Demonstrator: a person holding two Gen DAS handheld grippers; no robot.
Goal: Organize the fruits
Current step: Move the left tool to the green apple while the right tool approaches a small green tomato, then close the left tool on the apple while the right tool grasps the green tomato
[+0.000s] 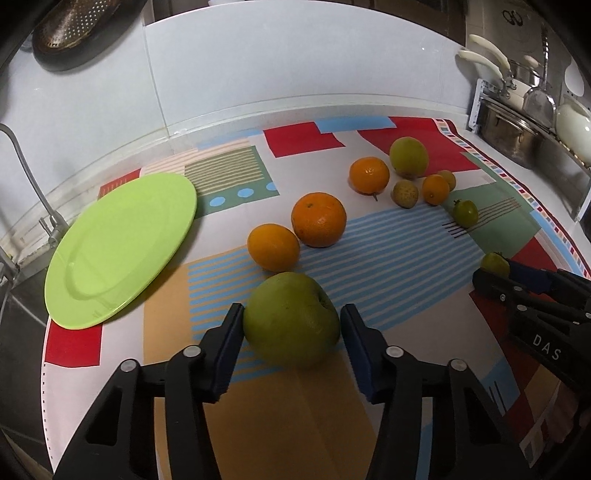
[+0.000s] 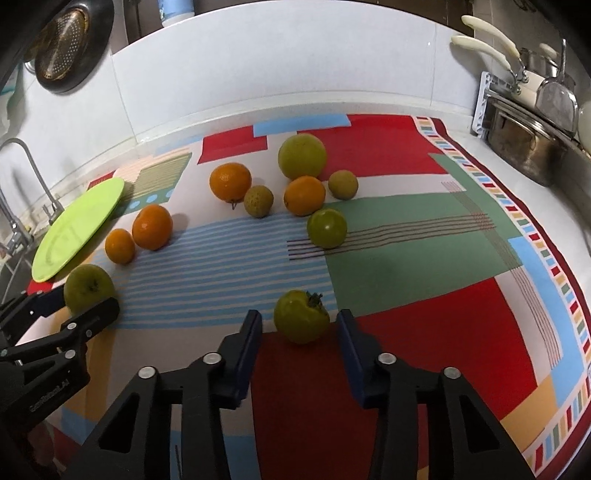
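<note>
My left gripper (image 1: 291, 319) is open with its jaws on either side of a green apple (image 1: 291, 319) that rests on the patterned cloth; the left pad touches it, the right pad stands just off. The apple also shows in the right wrist view (image 2: 88, 287). My right gripper (image 2: 299, 321) is open around a green tomato (image 2: 301, 315) on the cloth, with gaps on both sides. A lime-green plate (image 1: 118, 249) lies empty at the left. Several oranges (image 1: 318, 219) and other green fruits (image 1: 409, 157) lie scattered further back.
The patterned cloth (image 2: 424, 332) covers the counter. A sink tap (image 1: 22, 158) stands left of the plate. Metal pots (image 1: 509, 129) and utensils stand at the right back. A colander (image 1: 70, 26) hangs on the white wall.
</note>
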